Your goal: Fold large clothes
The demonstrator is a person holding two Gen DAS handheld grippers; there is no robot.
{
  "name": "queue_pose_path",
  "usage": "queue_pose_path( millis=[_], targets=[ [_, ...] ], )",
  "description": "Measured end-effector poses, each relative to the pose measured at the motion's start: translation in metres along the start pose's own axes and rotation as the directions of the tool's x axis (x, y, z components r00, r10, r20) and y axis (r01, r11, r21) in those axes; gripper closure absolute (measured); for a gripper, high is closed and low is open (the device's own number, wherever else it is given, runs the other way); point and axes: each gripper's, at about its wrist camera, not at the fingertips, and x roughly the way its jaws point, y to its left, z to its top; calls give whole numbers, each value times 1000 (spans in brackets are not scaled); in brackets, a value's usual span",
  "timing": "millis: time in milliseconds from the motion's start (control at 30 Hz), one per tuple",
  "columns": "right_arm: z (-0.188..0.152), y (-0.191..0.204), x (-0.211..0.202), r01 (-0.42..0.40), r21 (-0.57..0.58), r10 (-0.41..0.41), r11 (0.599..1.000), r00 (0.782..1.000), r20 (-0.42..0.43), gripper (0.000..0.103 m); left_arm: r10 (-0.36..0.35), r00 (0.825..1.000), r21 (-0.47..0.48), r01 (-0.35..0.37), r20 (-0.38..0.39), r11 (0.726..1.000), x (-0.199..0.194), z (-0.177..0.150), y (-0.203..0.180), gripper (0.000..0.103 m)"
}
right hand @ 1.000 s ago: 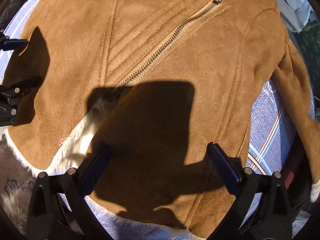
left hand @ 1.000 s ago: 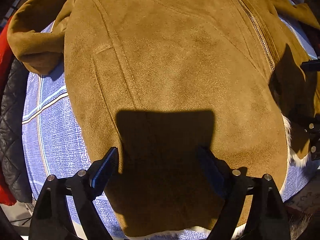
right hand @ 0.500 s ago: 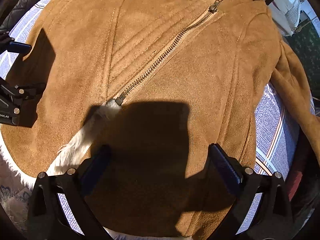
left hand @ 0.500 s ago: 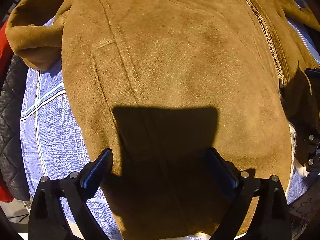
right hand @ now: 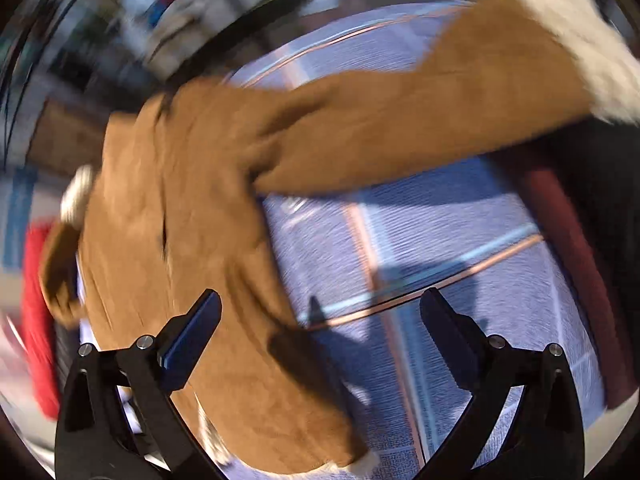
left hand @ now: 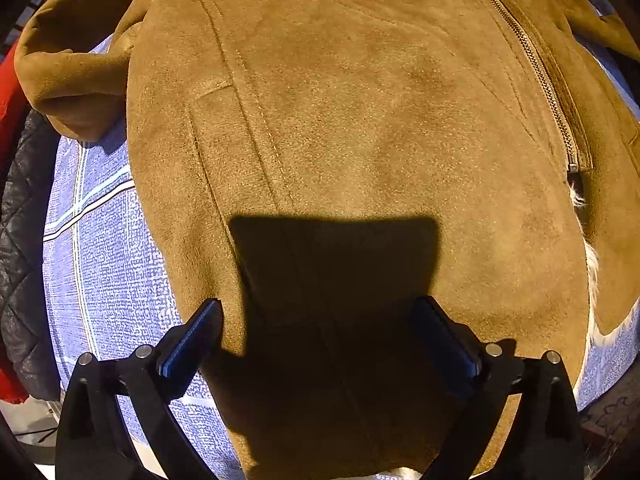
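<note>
A tan suede jacket (left hand: 340, 128) with a white fleece lining lies front up, zipped, on a blue checked cloth (left hand: 108, 264). My left gripper (left hand: 320, 332) is open and empty, low over the jacket's lower left panel. In the blurred right wrist view the jacket's body (right hand: 192, 240) lies at the left and its right sleeve (right hand: 420, 120) stretches out to the upper right, ending in a white fleece cuff (right hand: 580, 40). My right gripper (right hand: 320, 328) is open and empty above the jacket's right edge and the cloth (right hand: 460, 240).
A black quilted garment (left hand: 20, 248) and something red (left hand: 8, 92) lie past the cloth's left edge. A dark red rail (right hand: 568, 264) runs along the cloth's right side. Blurred clutter sits beyond the far edge.
My right gripper has swung fast to the right, from over the jacket's zipper to its right sleeve side. My left gripper has crept forward a little over the jacket.
</note>
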Motion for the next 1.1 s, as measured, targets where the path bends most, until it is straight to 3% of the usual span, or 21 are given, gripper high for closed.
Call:
queue_pose_path(
  millis=[100,267,433,567,633,900,1100],
  targets=[
    [26,-37,-14,-4,109,-1,994,999,49,5,-1,1000,1,1,-4,1000,1,0,1,6],
    [46,-80,-48,-22,182,-2,983,992,129,5,-3,1000,1,3,-7,1000,3,0,2,6],
    [58,-103,-92,-85,215,26,973,964,263,5,-2,1000,1,2,-8,1000,2,0,2,6],
    [70,-126,-101,-119,305,19,945,950,311,5,-2,1000,2,2,-10,1000,2,0,2,6],
    [73,-144,-104,-149,359,25,921,945,327,9,-2,1000,2,2,-12,1000,3,1,3,6],
    [89,-185,-100,-168,435,29,885,951,309,53,1,1000,-1,-1,-20,1000,2,2,2,6],
    [96,-206,-88,-196,476,52,857,953,299,64,1,1000,-2,-1,-27,1000,2,3,2,6]
  ],
)
